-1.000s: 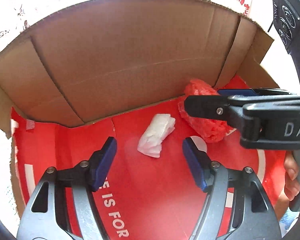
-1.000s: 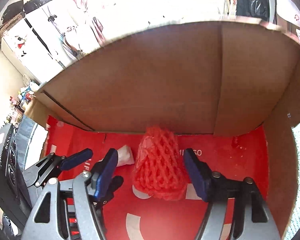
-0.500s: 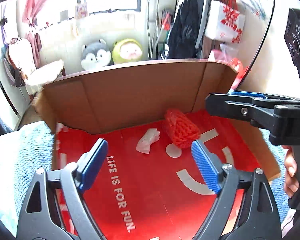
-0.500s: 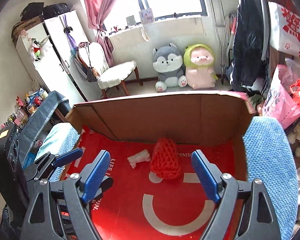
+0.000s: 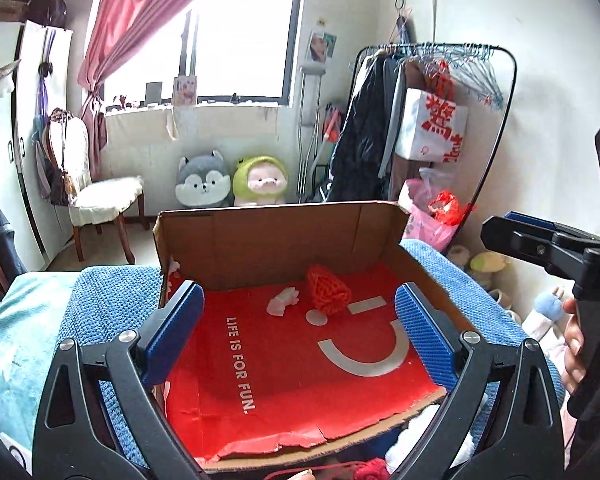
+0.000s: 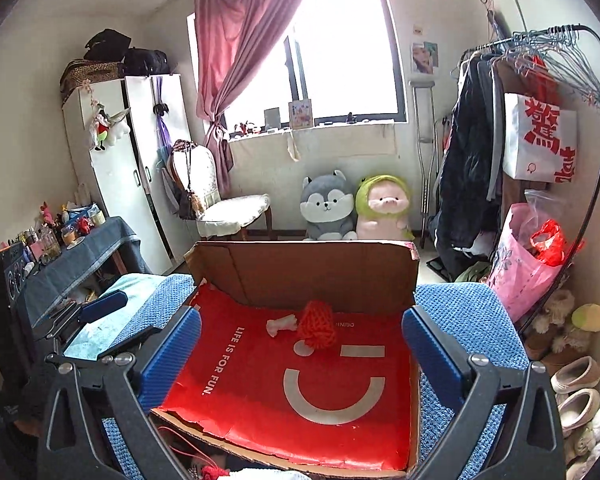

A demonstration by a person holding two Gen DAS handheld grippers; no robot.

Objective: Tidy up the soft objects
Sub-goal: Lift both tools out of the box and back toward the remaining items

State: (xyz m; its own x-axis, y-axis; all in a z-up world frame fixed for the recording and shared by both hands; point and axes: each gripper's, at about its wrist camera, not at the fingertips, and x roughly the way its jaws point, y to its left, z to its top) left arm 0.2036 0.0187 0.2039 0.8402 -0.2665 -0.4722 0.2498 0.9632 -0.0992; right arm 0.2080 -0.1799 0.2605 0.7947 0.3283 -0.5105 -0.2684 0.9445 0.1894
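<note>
The open cardboard box (image 5: 284, 236) with its red printed floor fills the space ahead of both pairs of jaws. It sits on a blue knitted blanket (image 5: 112, 296) that runs out past the jaws on either side. Two soft things already lie inside, well beyond the fingertips and near the back wall: a red foam fruit net (image 5: 327, 290) and, just beside it on the left, a small white crumpled wad (image 5: 283, 301). So that much of the sorting looks done.

The left gripper (image 5: 298, 336) and right gripper (image 6: 300, 354) are both empty, their jaws opening wide with only the box floor showing between them.

What may be left lies below the jaws, at the box's torn near edge: a red stringy bundle (image 5: 374, 470) and something white beside it, both only partly in view. I cannot tell what they are.

Nothing blocks the box mouth. The right gripper's body, held in a hand (image 5: 576, 354), stands off to the right of the left jaws, so the two tools could crowd each other.
</note>
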